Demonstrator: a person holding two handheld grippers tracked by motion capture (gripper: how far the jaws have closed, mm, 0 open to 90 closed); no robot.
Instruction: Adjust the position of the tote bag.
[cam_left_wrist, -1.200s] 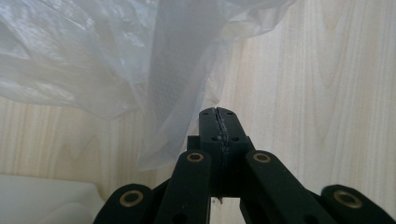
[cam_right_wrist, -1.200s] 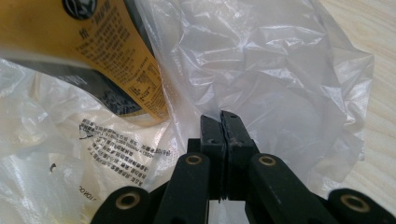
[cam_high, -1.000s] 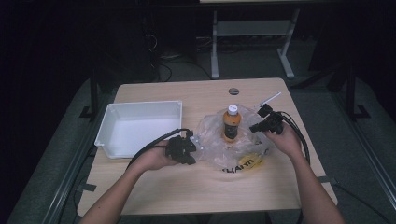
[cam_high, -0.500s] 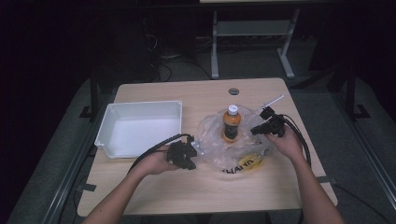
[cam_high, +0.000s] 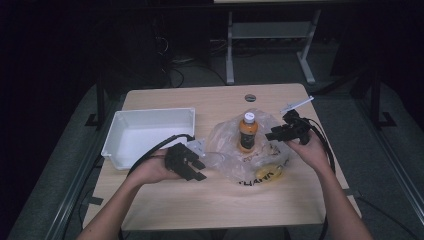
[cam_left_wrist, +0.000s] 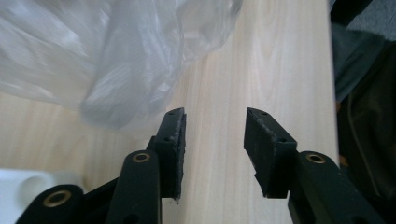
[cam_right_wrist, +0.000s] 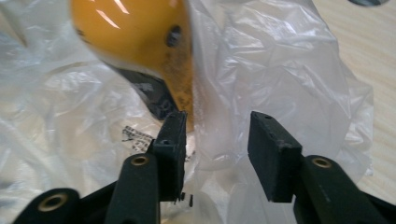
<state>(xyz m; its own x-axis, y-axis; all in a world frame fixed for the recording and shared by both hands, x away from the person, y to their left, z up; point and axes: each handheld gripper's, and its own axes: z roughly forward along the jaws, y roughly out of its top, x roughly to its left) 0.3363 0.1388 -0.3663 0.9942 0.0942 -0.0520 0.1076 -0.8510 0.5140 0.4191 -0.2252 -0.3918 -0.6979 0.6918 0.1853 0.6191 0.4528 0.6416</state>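
Both jaws just opened, nothing clamped. Left gripper (cam_high: 192, 167) beside plastic bag (cam_high: 225, 150); right gripper (cam_high: 275, 135) beside bottle (cam_high: 248, 132).

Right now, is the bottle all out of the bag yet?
Not yet. The orange bottle stands upright on the spread plastic bag, uncovered on top. The left gripper and right gripper have just been opening, nothing pinched. Still left, probably: lifting the bottle away, maybe into the white tray.
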